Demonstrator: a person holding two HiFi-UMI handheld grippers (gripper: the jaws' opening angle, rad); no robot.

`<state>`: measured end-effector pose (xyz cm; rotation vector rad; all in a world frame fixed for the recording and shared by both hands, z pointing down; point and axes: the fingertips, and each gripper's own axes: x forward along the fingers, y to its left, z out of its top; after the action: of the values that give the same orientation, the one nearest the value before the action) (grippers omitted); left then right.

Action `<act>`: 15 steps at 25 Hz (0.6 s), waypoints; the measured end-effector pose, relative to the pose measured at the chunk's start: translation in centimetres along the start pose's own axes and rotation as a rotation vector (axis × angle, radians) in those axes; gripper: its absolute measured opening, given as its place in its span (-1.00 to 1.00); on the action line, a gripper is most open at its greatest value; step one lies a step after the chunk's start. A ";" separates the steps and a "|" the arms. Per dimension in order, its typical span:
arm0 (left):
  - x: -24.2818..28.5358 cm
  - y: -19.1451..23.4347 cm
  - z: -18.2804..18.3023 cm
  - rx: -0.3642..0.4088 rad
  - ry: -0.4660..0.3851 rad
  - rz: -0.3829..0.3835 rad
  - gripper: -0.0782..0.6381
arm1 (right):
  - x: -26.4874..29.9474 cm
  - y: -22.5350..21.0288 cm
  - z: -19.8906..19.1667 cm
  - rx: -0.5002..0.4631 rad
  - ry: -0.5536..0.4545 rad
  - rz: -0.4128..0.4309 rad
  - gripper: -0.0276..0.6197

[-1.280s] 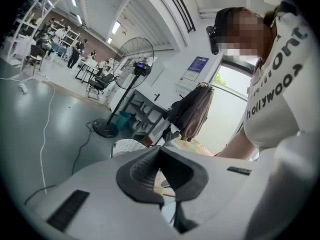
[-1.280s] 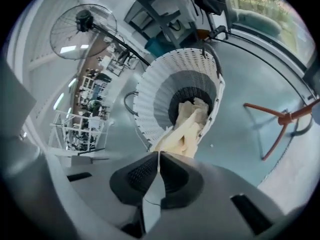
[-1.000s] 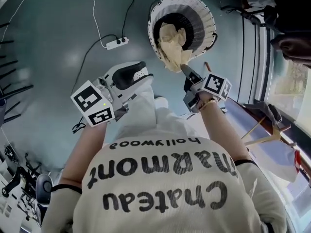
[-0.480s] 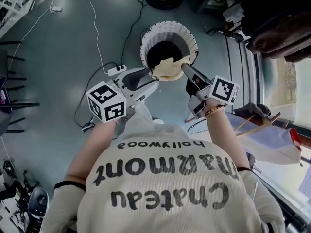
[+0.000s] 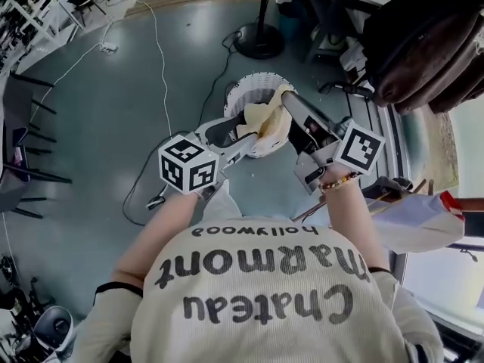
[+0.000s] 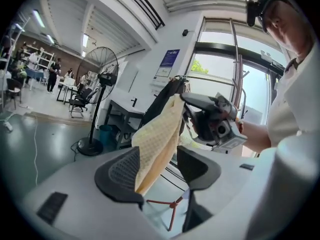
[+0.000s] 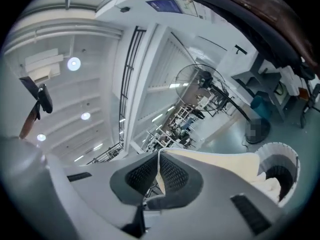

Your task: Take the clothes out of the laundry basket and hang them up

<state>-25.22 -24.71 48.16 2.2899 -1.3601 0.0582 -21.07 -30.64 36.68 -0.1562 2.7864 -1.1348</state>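
A pale yellow waffle cloth [image 5: 269, 121] hangs above the white woven laundry basket [image 5: 243, 91] on the floor. My right gripper [image 5: 282, 97] is shut on the cloth's top edge [image 7: 161, 158], and the cloth trails from it toward the basket [image 7: 281, 160]. My left gripper [image 5: 240, 138] is just below and left of it. Its jaws have just been opening and stand apart, with the cloth [image 6: 156, 139] hanging loosely between them. In the left gripper view the right gripper [image 6: 216, 122] pinches the cloth's upper corner. More pale cloth shows inside the basket.
A standing fan [image 5: 261, 42] is beyond the basket. A white cable and power strip [image 5: 107, 48] lie on the grey floor at left. Dark garments [image 5: 423, 44] hang at upper right. A wooden hanger [image 5: 404, 191] and a white cloth [image 5: 416, 221] lie at right.
The right gripper has risen and lifted the yellow cloth up out of the basket. The left gripper rose toward the cloth and its jaws spread wider.
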 end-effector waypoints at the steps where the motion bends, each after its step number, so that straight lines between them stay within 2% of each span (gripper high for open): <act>1: 0.2 -0.2 0.4 0.018 -0.001 0.011 -0.14 | 0.0 1.1 0.6 -0.014 -0.007 0.030 -0.81; 5: 0.9 -1.2 2.0 0.058 -0.041 0.056 -0.13 | -0.8 4.9 1.4 -0.050 -0.007 0.137 -0.81; 7: -0.2 -1.5 3.4 0.057 -0.103 0.081 -0.54 | -1.4 6.0 1.1 -0.055 -0.005 0.164 -0.81; 8: -1.0 -1.5 4.2 0.056 -0.131 0.095 -0.67 | -1.8 6.2 0.9 -0.052 -0.002 0.165 -0.81; 12: -4.0 -1.3 6.8 0.072 -0.220 0.170 -0.72 | -2.5 5.8 0.0 -0.024 0.008 0.158 -0.81; 15: -6.1 -1.7 9.2 0.082 -0.314 0.214 -0.72 | -2.6 5.8 -1.1 -0.017 0.021 0.193 -0.81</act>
<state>-28.78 -22.87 37.68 2.2808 -1.7880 -0.1871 -18.93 -25.36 33.60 0.1218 2.7574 -1.0720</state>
